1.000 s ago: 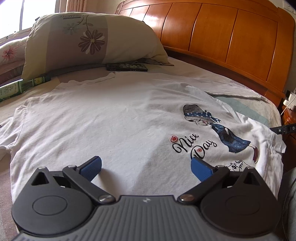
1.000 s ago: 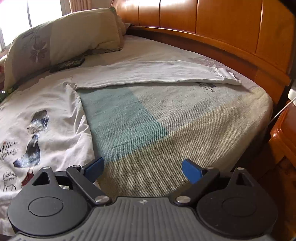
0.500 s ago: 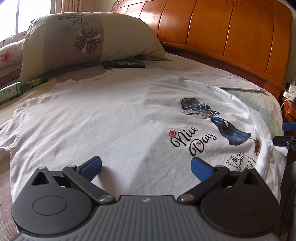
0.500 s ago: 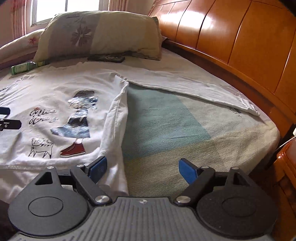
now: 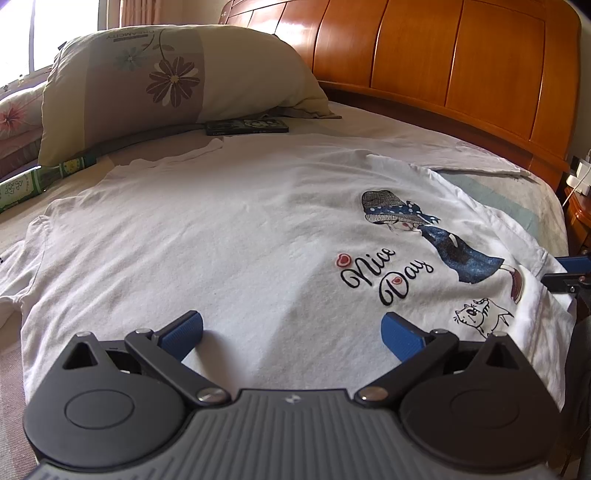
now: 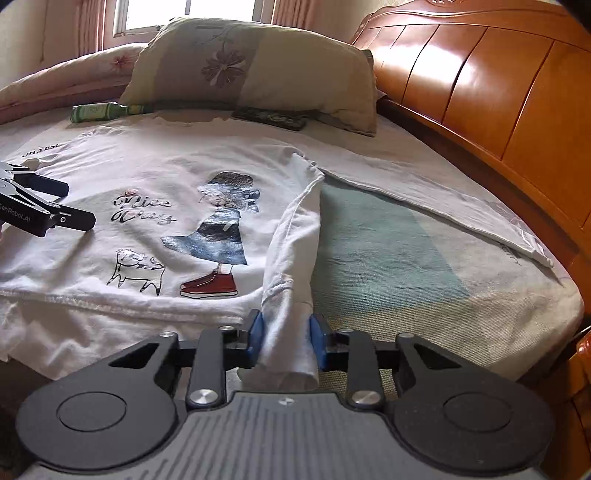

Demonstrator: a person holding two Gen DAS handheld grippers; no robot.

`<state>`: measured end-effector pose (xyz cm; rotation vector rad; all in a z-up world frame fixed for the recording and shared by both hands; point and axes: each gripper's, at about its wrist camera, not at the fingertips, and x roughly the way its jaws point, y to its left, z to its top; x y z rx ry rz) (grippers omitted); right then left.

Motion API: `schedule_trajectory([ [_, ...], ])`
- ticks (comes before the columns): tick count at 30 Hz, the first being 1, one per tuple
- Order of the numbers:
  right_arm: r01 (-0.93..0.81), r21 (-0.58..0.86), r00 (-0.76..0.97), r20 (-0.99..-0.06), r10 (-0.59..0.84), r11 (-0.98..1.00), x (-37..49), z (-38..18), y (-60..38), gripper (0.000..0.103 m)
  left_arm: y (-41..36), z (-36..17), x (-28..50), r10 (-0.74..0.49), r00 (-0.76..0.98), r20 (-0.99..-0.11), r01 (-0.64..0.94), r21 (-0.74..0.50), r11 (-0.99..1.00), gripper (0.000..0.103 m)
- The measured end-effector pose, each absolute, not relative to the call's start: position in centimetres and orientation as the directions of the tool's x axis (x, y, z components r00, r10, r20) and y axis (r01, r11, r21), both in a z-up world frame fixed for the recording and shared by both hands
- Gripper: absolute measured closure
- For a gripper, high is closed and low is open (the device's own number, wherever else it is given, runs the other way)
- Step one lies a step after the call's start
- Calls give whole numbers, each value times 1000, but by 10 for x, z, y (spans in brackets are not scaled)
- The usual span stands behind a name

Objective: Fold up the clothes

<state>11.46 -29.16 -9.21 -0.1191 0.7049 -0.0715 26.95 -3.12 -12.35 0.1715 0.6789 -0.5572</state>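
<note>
Glossy wooden headboard (image 6: 480, 92); bright curtained window (image 6: 192, 11).

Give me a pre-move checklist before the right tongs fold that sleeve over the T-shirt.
1. Sleeve between the right tongs: ok, jaws closing on it.
2. Firm grip: cannot tell.
3. Left tongs free: ok, open above the T-shirt, holding nothing.
4. T-shirt body flat: ok, front spread, print up.
5. Fold path: not ok, left tongs sit over the shirt.
6. Green bottle and dark flat item off the shirt: ok, near the pillow.
</note>
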Motion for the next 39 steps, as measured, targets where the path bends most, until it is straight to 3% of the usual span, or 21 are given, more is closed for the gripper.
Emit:
schedule_trajectory([
  [3, 111, -143, 757, -629, -177, 983, 112, -84, -309, 90, -31, -123, 270, -433, 638, -637, 538, -33, 842, 1],
  [8, 294, -129, 696, -650, -305, 947, 112, -76, -351, 86, -30, -121, 271, -437, 639, -633, 532, -46, 845, 1],
  [14, 149, -55, 756, -637, -150, 987, 141, -70, -327, 83, -25, -117, 271, -449, 648, -615, 524, -68, 849, 1],
  [17, 182, -1, 701, -701, -130, 983, 175, -95, -328, 83, -24, -116, 271, -443, 651, -616, 520, -63, 852, 1],
  [22, 229, 85, 721, -684, -110, 970, 199, -105, -346, 81, -22, -115, 272, -450, 652, -610, 520, -72, 851, 1],
  [30, 276, 110, 674, -731, -111, 955, 133, -99, -344, 80, -21, -112, 271, -447, 653, -612, 516, -73, 853, 1],
  [32, 263, 89, 658, -745, -111, 961, 131, -92, -341, 76, -21, -112, 270, -443, 655, -612, 513, -70, 855, 1],
  [34, 222, 68, 690, -716, -107, 973, 139, -80, -336, 63, -20, -110, 269, -443, 663, -604, 513, -66, 856, 1],
  [39, 105, 73, 728, -685, -26, 992, 200, -73, -317, 51, -15, -109, 272, -434, 675, -597, 491, -77, 868, 1],
])
